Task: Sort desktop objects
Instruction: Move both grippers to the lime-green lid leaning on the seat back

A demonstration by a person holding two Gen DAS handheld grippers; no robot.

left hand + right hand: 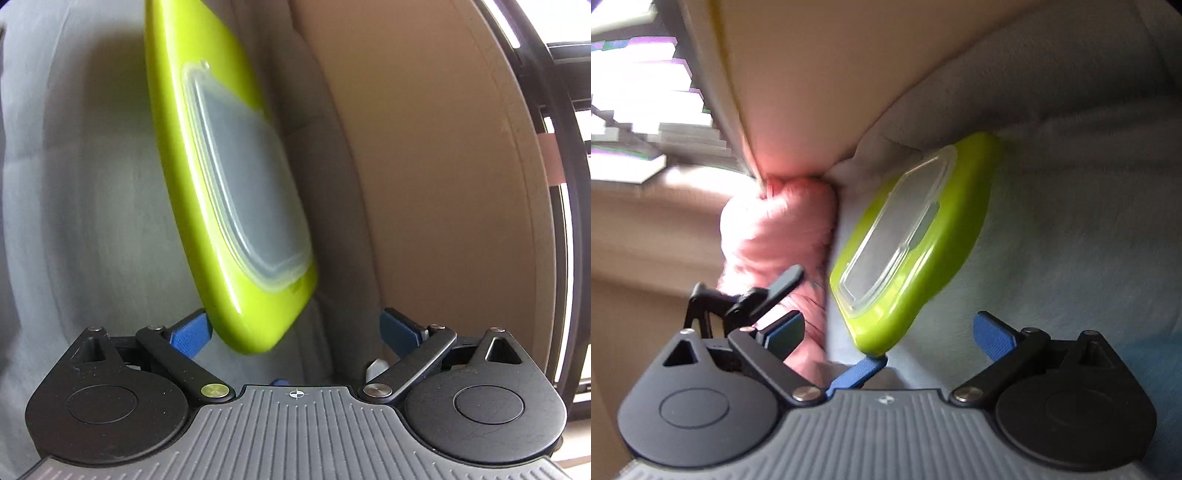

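You had the left gripper (295, 328) spread wide, its blue pads well apart, with only the left pad (190, 334) beside the near corner of the green box (207, 206); whether it touched was hard to tell, and nothing was clamped. The box, with its clear lid (251, 177), lay on the grey cloth (85, 203) just beside the tan board (436, 166), probably so you could come at its near end. Your right gripper (888, 334) was open as well, empty, with the box's corner just ahead of its fingers. In the blurred right view the other gripper's blue pad (858, 371) sat at that same corner, and a pink fluffy thing (775, 236) sat just left of the box, pressed against the board's edge. To my eye you were lining up a grasp on the box.
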